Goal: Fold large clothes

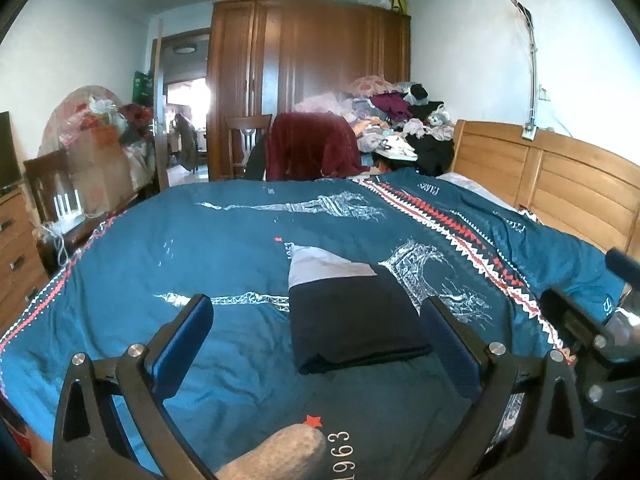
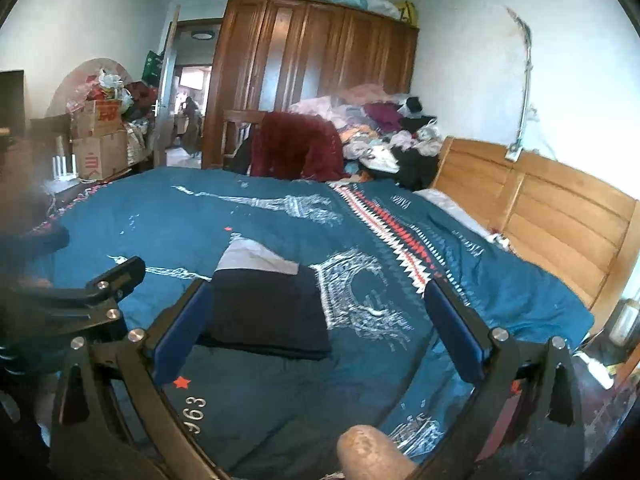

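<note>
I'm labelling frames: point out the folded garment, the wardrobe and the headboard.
Folded dark navy garment (image 1: 352, 320), left wrist view, top face.
Tall brown wooden wardrobe (image 1: 320, 80), left wrist view, door panel.
Light wooden headboard (image 2: 560, 216), right wrist view, slatted panel.

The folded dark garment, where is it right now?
The folded dark garment lies on the blue bedspread, centre of the left wrist view, beside the white arch print.

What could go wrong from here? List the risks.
1. The folded garment lies on a soft, rumpled quilt, so a nudge may undo the fold.
2. Left gripper and right gripper hang open close together; they could bump.
3. The light layer sticks out beyond the dark fold, so the stack may look uneven.
</note>
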